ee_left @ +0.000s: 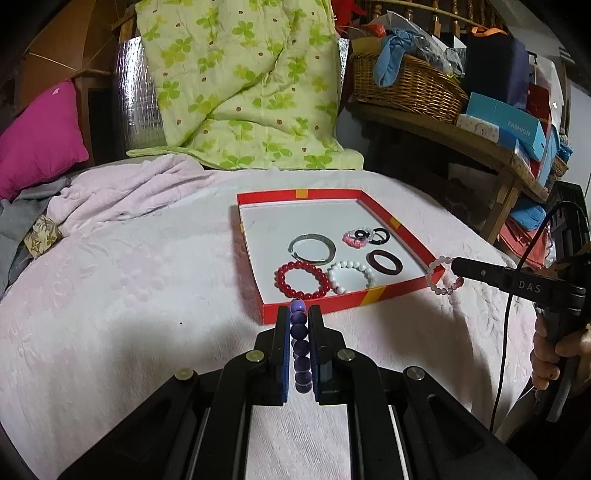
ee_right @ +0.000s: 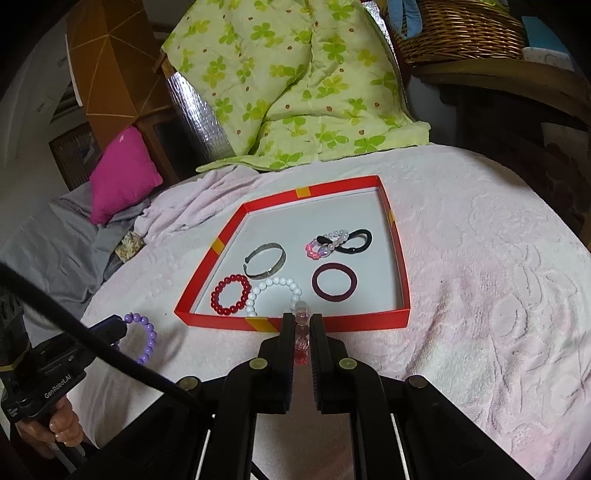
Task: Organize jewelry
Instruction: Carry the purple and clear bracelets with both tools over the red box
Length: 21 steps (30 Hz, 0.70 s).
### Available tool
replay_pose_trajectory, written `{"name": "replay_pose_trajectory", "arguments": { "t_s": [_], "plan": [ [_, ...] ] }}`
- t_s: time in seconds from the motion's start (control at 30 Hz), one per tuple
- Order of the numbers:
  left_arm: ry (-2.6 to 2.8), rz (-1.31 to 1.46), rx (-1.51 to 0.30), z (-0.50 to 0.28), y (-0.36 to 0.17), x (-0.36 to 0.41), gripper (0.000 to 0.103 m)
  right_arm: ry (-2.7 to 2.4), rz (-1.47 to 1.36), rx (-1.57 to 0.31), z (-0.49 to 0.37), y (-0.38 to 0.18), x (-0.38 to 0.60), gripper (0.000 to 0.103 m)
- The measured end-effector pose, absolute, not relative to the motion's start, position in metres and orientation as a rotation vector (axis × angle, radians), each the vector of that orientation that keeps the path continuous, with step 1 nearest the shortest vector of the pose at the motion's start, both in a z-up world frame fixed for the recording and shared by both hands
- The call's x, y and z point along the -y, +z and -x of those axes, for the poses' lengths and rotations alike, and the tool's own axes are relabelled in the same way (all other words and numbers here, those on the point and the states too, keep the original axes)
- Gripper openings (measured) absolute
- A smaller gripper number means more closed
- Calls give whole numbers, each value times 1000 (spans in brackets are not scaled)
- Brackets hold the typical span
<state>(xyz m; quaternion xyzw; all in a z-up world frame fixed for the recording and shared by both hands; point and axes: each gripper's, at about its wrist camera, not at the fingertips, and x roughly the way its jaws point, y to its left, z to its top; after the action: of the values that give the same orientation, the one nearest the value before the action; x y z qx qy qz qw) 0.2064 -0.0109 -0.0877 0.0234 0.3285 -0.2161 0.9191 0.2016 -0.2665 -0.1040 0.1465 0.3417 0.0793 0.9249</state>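
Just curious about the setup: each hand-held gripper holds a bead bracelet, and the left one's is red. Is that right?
Not quite. The left hand-held gripper holds a purple bracelet, as the left wrist view shows. The red bracelet lies in the tray. The right hand-held gripper does hold a pinkish bracelet.

In the left wrist view the purple bracelet [ee_left: 299, 345] shows only as a column of beads, its sides hidden behind the left gripper's [ee_left: 299, 314] fingers. In the right wrist view the clear bracelet [ee_right: 301, 332] is likewise mostly hidden between the right gripper's [ee_right: 301, 319] fingers, and the basket [ee_right: 461, 33] is cut off at the far edge.
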Motion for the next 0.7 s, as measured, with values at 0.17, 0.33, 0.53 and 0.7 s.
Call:
{"name": "replay_pose_trajectory", "arguments": {
  "t_s": [0.17, 0.33, 0.53, 0.7],
  "plan": [
    [-434, -51, -657, -212, -82, 14, 10, 174, -331, -671, -203, -98, 269, 9],
    [-437, -27, -633, -224, -71, 16, 10, 181, -370, -655, -214, -93, 270, 9],
    [-432, -26, -616, -249, -59, 27, 10, 196, -441, -642, -237, -88, 270, 9],
    [-427, -50, -630, -277, -59, 37, 10, 210, -476, -642, -267, -87, 264, 9]
  ]
}}
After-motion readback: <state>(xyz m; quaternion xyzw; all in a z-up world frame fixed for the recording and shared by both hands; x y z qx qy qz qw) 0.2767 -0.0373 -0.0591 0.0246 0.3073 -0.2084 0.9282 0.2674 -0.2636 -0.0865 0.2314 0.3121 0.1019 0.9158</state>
